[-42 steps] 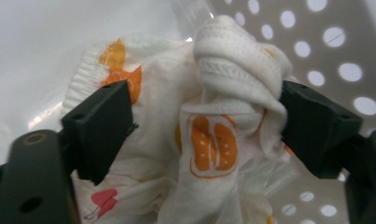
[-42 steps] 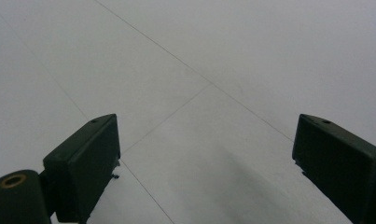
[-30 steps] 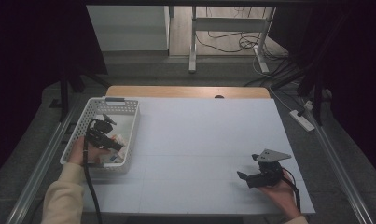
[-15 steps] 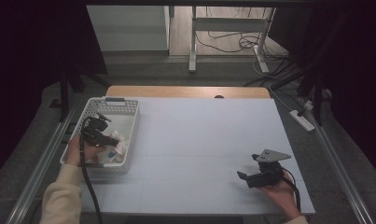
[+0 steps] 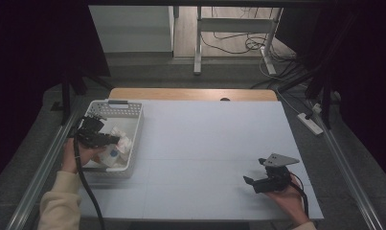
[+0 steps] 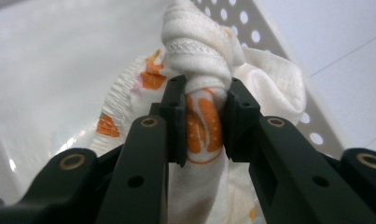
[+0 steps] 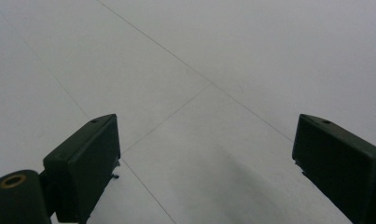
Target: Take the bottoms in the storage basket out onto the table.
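High view: left gripper (image 5: 109, 139) over the white basket (image 5: 133, 139) at the desk's (image 5: 210, 139) left edge, clamped on a bunched white cloth (image 5: 121, 143). Right gripper (image 5: 250, 182) resting near the front right, well apart.

Left gripper view: pinched tight on a twisted fold of cloth (image 6: 202, 121), white with orange prints. Likely soft, light, limp; best gripped at a gathered bunch.

Right gripper view: spread wide, holding nothing.

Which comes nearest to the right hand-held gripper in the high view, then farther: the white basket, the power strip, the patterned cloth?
1. Power strip, floor off the table's right edge.
2. Patterned cloth, inside the basket, in the left hand-held gripper.
3. White basket: holds the cloth, too close to call.
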